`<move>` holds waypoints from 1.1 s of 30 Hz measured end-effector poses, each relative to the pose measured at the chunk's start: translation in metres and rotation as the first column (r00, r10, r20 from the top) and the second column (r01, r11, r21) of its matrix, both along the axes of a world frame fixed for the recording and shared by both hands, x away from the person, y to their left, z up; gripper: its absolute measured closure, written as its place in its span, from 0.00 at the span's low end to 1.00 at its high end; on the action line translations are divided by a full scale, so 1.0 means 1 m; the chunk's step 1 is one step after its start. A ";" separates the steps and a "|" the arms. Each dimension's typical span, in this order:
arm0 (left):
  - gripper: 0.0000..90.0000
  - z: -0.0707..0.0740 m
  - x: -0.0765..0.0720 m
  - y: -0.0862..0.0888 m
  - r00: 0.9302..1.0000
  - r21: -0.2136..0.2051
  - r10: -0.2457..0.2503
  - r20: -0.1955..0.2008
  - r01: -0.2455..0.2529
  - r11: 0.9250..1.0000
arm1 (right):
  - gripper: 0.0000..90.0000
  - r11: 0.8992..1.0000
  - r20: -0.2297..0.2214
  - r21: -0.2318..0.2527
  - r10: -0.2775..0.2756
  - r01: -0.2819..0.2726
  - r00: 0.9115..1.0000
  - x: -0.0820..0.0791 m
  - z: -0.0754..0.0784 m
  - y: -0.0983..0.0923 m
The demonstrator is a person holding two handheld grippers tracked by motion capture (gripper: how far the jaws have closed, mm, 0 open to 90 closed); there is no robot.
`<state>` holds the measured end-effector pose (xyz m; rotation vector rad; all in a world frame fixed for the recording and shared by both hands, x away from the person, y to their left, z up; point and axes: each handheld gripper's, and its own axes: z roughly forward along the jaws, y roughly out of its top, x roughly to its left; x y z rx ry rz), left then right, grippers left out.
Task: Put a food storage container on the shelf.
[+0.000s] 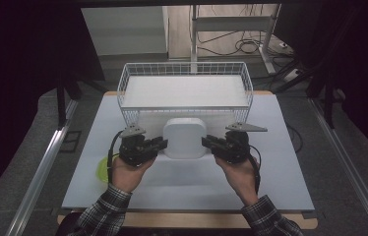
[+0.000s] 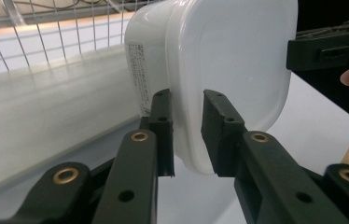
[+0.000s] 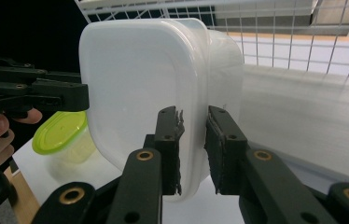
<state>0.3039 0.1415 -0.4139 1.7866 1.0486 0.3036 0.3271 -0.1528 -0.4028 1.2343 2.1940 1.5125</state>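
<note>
A white square plastic container with a lid lies in the middle of the white table, just in front of the wire basket. My left gripper is shut on its left rim. My right gripper is shut on its right rim. In the left gripper view the jaws pinch the edge of the container, and the other gripper holds the far side. In the right gripper view the jaws clamp the container at its rim, with the left gripper opposite.
A small tub with a yellow-green lid stands on the table by the left hand. The white wire basket with a flat white floor sits close behind the container. The white table top ends at a wooden front edge.
</note>
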 end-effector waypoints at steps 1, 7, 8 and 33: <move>0.83 0.002 0.000 0.000 1.000 -0.001 0.001 0.005 -0.001 1.000 | 0.84 1.000 0.003 0.000 0.000 0.000 1.000 0.000 0.001 0.000; 0.83 0.016 0.002 0.001 0.999 0.002 0.006 0.034 -0.006 1.000 | 0.83 1.000 0.017 0.001 -0.004 0.004 1.000 0.003 0.010 0.002; 0.83 0.016 0.002 0.001 0.999 0.002 0.006 0.034 -0.006 1.000 | 0.83 1.000 0.017 0.001 -0.004 0.004 1.000 0.003 0.010 0.002; 0.83 0.073 0.029 0.007 0.993 -0.016 0.024 0.112 -0.022 1.000 | 0.83 0.999 0.113 0.021 -0.026 0.024 0.993 0.027 0.073 0.010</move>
